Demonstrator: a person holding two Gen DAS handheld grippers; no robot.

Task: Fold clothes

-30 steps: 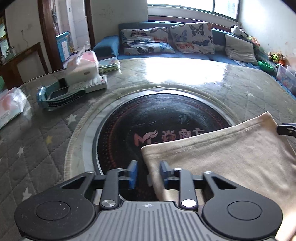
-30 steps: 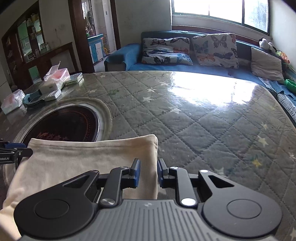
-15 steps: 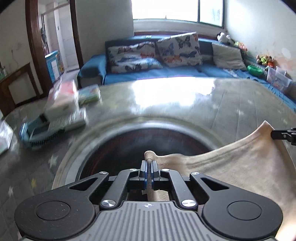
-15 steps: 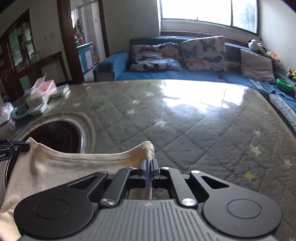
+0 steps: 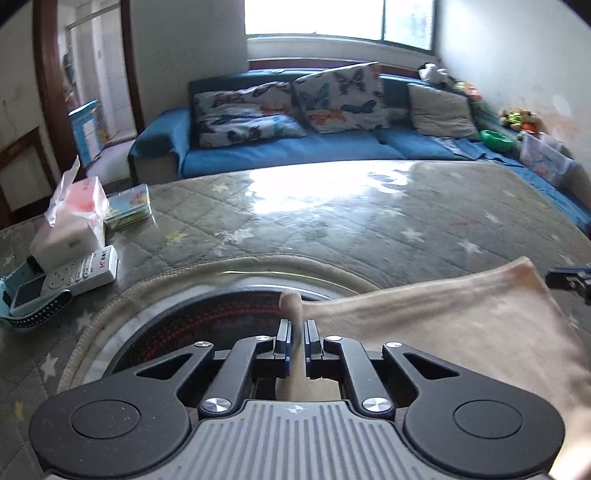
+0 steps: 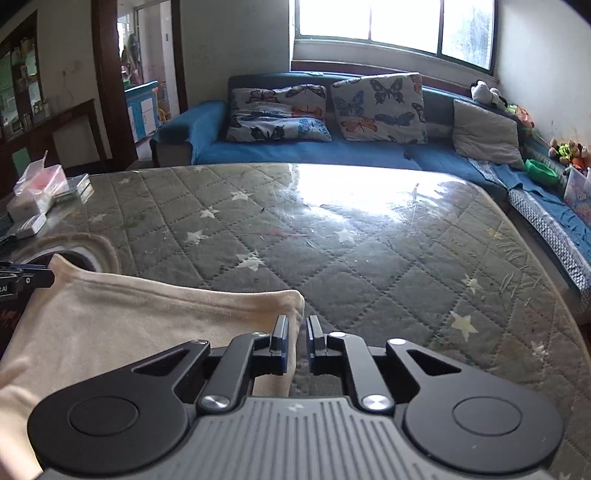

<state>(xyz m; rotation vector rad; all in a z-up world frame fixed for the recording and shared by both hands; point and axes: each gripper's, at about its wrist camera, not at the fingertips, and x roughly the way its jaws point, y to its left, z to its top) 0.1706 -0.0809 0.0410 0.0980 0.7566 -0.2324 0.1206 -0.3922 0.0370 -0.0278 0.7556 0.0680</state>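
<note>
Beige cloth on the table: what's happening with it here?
A person with a gripper in each hand is folding the beige cloth on the quilted table. The left gripper and right gripper each sit at a corner of its far edge, jaws slightly apart with fabric between them, so neither looks clamped tight.

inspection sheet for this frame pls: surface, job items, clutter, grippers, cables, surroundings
Surface: quilted star-print table cover under a glossy sheet; round dark inset at the left.
Job's things: beige garment, far edge raised between both grippers.
Clutter: tissue pack, remote, phone, booklets, all far left.
Grippers: left gripper slightly parted, cloth corner between its fingers; right gripper slightly parted around the other corner. Firm pinch unclear.
Cables: nothing seen.
Surroundings: blue sofa, butterfly cushions, window, toys.
</note>
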